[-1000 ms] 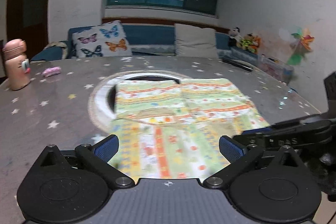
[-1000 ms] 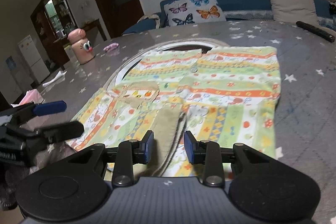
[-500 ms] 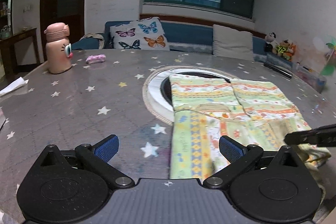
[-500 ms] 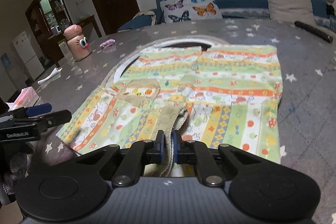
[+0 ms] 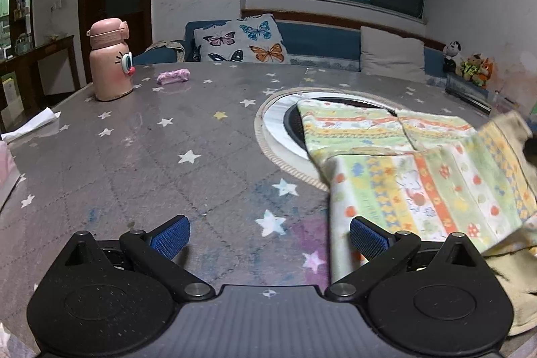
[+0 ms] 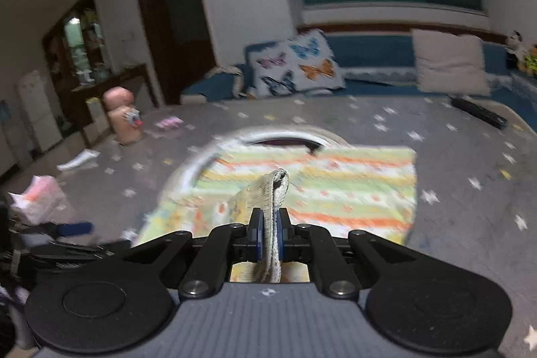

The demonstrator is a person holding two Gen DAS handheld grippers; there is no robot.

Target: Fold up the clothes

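Note:
A child's garment with green, yellow and orange printed stripes (image 5: 419,170) lies on the grey star-patterned table (image 5: 167,163), partly over a round inset. My right gripper (image 6: 268,234) is shut on the garment's beige ribbed cuff (image 6: 273,207) and holds it lifted above the rest of the cloth (image 6: 335,183). My left gripper (image 5: 268,237) is open and empty, low over the table, left of the garment's near edge; its right finger (image 5: 367,239) is at that edge.
A pink character bottle (image 5: 110,59) and a small pink object (image 5: 174,77) stand at the far left of the table. White paper (image 5: 30,126) and a tissue pack (image 6: 35,200) lie at the left edge. A dark remote (image 6: 478,112) lies far right. A sofa with cushions (image 5: 245,39) is behind.
My right gripper closed on the beige cuff and lifted it up and forward over the garment. My left gripper swung left, off the cloth, and stayed open.

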